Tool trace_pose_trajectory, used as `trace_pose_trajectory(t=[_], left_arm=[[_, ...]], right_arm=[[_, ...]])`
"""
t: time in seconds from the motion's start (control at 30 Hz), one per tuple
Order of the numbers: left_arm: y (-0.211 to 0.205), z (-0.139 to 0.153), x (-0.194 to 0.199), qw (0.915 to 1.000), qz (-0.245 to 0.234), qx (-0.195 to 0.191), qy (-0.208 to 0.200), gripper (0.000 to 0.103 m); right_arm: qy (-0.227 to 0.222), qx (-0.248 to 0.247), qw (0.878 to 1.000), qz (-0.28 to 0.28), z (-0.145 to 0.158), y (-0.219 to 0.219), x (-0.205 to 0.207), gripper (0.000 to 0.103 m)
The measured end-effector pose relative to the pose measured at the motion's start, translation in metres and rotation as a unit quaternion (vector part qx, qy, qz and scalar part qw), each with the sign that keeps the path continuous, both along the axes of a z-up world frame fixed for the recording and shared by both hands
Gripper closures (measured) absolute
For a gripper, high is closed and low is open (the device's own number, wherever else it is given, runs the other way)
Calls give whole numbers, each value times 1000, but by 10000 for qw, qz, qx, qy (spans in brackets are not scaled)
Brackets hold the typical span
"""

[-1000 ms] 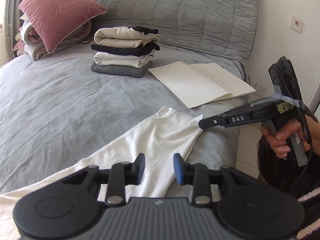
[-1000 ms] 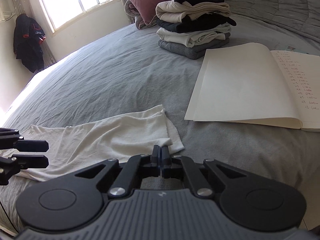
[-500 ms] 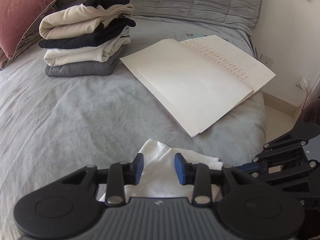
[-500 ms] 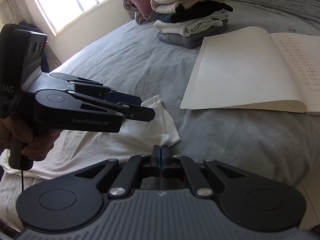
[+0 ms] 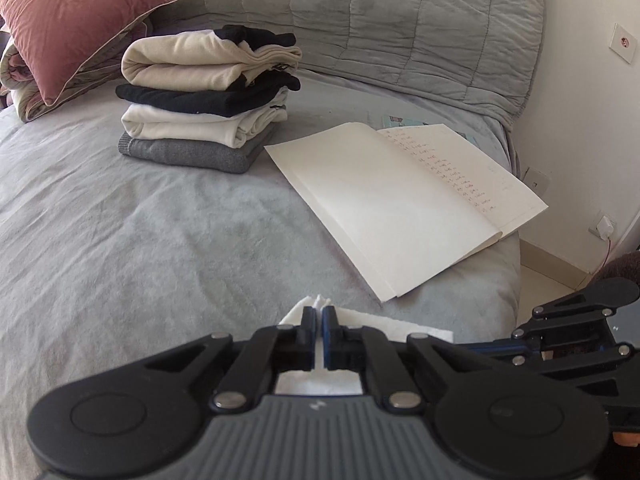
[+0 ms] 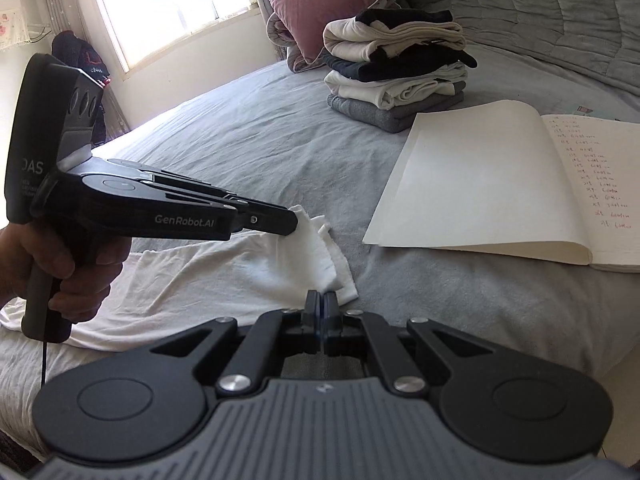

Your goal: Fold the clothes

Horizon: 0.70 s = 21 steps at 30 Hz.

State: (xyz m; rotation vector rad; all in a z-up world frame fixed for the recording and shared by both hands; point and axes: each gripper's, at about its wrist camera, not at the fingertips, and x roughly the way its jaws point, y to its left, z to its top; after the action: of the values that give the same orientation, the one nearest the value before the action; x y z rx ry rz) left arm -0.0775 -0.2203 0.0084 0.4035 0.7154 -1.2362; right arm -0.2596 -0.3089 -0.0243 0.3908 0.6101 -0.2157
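Left gripper (image 5: pixel 319 316) jaws pressed together, pinching a bunched corner of the white shirt (image 6: pixel 224 276); the shirt lies near the bed's (image 5: pixel 140 240) front edge, toward the right corner. The right wrist view shows this from the side: fingertips clamped on the raised fold, cloth tented up off the bed, a hand (image 6: pixel 60 264) on the handle. The left wrist view shows only a small white peak (image 5: pixel 316 304) poking past the tips and a strip of cloth under the jaws.

Right gripper (image 6: pixel 321 306) jaws pressed together at the shirt's hem corner; whether cloth is between them I can't tell. In the left wrist view only its black linkage (image 5: pixel 576 336) shows at the right edge.

Only the right wrist view gives the shirt's extent: thin, wrinkled cotton, spread flat leftward along the front edge, not yet folded. It also shows the window (image 6: pixel 172 4).

Bed cover is grey, soft, lightly creased. Stack of folded clothes (image 5: pixel 208 100) sits toward the back: cream, black, white, grey knit at the bottom. An open notebook (image 5: pixel 400 204) with handwritten lines lies at the right edge, just beside the stack. Pink velvet pillow (image 5: pixel 76 16) in the back left corner, quilted grey headboard cover (image 5: pixel 380 20) behind.
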Motion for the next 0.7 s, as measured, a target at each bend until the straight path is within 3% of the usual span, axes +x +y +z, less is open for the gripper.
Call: trace_pose_trajectory(t=[0.2, 0.4, 0.5, 0.6, 0.67, 0.7], left_arm=[[-11, 5, 5, 9995, 240, -213, -73, 100], [-31, -28, 3, 9995, 298, 133, -56, 100], [-29, -35, 4, 9989, 464, -13, 25, 99], [-23, -34, 5, 9974, 692, -131, 164, 93], [-18, -29, 4, 9965, 792, -182, 194, 79], [-14, -26, 4, 9959, 843, -236, 210, 75]], right_arm=[[-61, -40, 9999, -116, 3, -2, 4, 102], [302, -69, 9993, -194, -8, -7, 15, 102], [400, -51, 9990, -180, -12, -9, 17, 102], [420, -179, 9988, -157, -10, -6, 16, 101], [386, -261, 9988, -141, -10, -4, 16, 90], [376, -297, 9987, -147, -9, -3, 16, 90]])
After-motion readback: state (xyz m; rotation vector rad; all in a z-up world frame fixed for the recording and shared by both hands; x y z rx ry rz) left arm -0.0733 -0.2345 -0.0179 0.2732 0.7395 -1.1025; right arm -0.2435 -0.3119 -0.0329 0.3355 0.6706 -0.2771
